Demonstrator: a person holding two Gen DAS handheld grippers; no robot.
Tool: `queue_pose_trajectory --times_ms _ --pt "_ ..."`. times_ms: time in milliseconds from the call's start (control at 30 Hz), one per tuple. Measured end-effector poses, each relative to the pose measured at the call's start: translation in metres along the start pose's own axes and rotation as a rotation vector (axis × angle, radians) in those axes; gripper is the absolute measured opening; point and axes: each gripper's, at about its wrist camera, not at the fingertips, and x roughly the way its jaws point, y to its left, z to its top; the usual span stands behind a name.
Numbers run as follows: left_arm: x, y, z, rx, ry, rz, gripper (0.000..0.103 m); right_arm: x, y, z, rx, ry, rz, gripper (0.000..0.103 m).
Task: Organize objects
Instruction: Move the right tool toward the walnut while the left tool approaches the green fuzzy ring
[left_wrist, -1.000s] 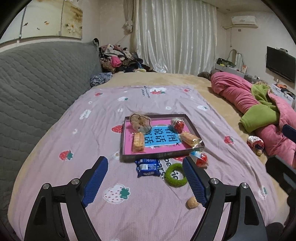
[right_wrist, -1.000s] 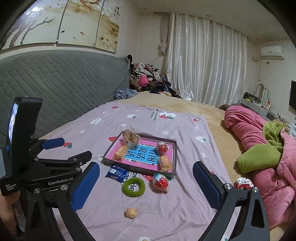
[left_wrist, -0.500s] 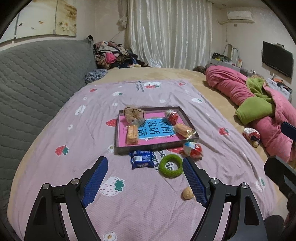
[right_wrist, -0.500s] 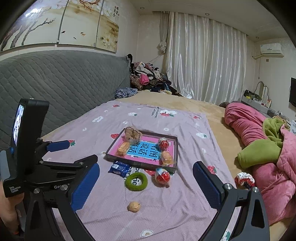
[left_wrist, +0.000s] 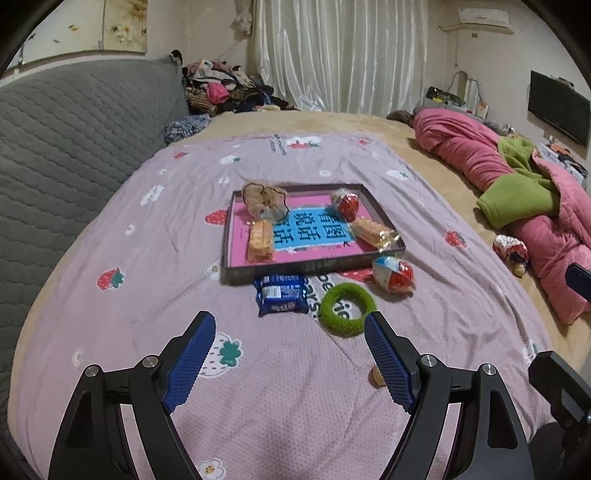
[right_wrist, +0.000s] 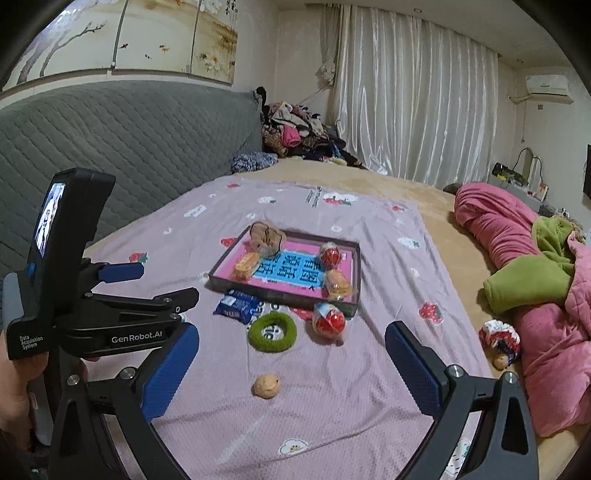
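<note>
A dark tray (left_wrist: 240, 275) (right_wrist: 218, 266) with a pink and blue bottom lies on the purple bedspread and holds a brown scrunchie (left_wrist: 264, 199), two wrapped cakes (left_wrist: 260, 240) and a red egg toy (left_wrist: 347, 205). In front of it lie a blue snack packet (left_wrist: 282, 293) (right_wrist: 236, 306), a green ring (left_wrist: 347, 310) (right_wrist: 271, 330), another red egg toy (left_wrist: 393, 273) (right_wrist: 328, 319) and a small walnut (right_wrist: 266, 386) (left_wrist: 376, 376). My left gripper (left_wrist: 290, 354) hovers open short of the packet and ring. My right gripper (right_wrist: 291, 369) is open above the walnut. Both are empty.
A grey quilted headboard (left_wrist: 55, 147) runs along the left. A pink and green duvet (left_wrist: 524, 192) is heaped on the right, with a small red and white toy (left_wrist: 511, 251) beside it. Clothes (left_wrist: 221, 88) are piled at the far corner.
Both grippers have sunk toward the bed and tipped down a little, so the tray and loose items look bigger and nearer. Neither jaw has changed its width.
</note>
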Motion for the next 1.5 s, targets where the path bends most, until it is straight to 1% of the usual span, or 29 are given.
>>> queue_pose_trajectory --times_ms 133,433,933,1233,1500 --pt "0.011 -0.004 -0.005 0.015 0.022 0.002 0.084 0.01 0.001 -0.009 -0.009 0.029 -0.001 0.102" --pt "0.031 -0.006 -0.01 0.015 0.038 -0.008 0.084 0.029 0.003 -0.028 -0.03 0.075 -0.001 0.102" --pt "0.08 -0.011 -0.019 0.014 0.104 -0.023 0.084 0.075 0.006 -0.057 -0.033 0.17 0.031 0.102" --pt "0.109 -0.015 -0.015 -0.01 0.149 -0.047 0.084 0.096 0.009 -0.067 -0.029 0.197 0.049 0.102" --pt "0.142 -0.02 -0.008 -0.036 0.207 -0.042 0.084 0.114 0.009 -0.075 -0.048 0.212 0.02 0.102"
